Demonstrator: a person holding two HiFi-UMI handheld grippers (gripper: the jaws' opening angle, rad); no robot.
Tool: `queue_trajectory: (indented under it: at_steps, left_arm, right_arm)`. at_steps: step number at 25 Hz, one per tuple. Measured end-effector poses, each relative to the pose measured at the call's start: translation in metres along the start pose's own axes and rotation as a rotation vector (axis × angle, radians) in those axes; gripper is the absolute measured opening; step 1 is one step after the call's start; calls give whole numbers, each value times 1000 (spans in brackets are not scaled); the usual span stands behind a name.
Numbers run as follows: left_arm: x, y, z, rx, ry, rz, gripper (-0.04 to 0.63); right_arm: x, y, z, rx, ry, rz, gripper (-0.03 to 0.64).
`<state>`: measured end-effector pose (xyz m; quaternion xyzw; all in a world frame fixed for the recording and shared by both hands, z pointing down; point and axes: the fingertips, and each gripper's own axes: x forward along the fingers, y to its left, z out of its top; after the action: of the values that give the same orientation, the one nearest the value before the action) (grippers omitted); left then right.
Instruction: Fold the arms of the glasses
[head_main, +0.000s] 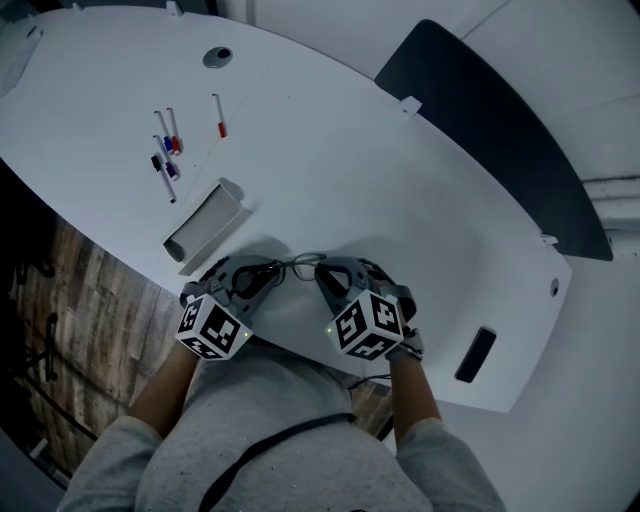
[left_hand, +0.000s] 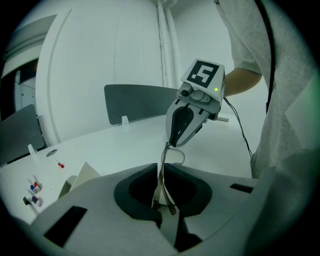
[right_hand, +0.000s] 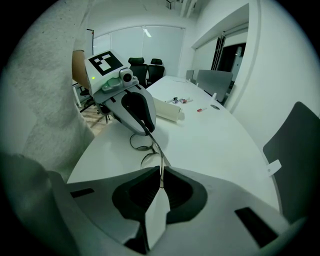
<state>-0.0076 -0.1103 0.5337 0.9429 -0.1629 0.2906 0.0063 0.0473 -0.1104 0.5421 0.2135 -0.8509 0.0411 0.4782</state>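
Note:
A thin wire-framed pair of glasses hangs just above the white table, stretched between my two grippers close to the near edge. My left gripper is shut on one arm of the glasses; in the left gripper view that arm runs up out of the pads toward the right gripper. My right gripper is shut on the other end of the frame, with the lenses' rims showing just beyond. The left gripper faces it closely.
A pale open case lies on the table left of the grippers. Several marker pens and a red pen lie further back. A dark chair back stands at the far side, and a black slot sits at the right.

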Motion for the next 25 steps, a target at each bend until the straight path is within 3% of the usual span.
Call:
queue_trajectory:
  at_steps: [11, 18, 25]
  left_arm:
    - [6, 0, -1, 45, 19, -28, 51]
    - [9, -1, -1, 75, 17, -58, 57]
    - [9, -2, -2, 95, 12, -80, 44]
  right_arm:
    - [-2, 3, -7, 54, 13, 16, 37]
    - [-1, 8, -12, 149, 25, 35, 37]
    - [2, -2, -12, 170, 29, -41, 37]
